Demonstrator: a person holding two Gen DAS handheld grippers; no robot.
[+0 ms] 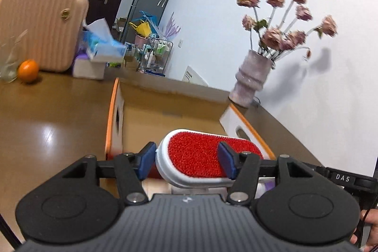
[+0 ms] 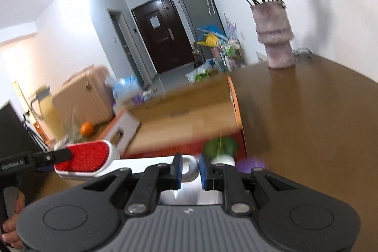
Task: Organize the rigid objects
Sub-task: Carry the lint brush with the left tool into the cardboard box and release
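Red lint brush point(image 1: 208, 155), two grippers' fingers point(image 1: 146, 161) gripping

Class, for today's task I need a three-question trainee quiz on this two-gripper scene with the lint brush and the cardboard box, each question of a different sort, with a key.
1. True or false: the left gripper grips the red head of the lint brush.
2. Which part of the lint brush sits between the fingers of the right gripper? A) the red head B) the white looped handle end C) nothing
3. Fill in: beyond the cardboard box, by the wall, stands a vase of dried ____.

Key: 1 true; 2 B; 3 flowers (roses).
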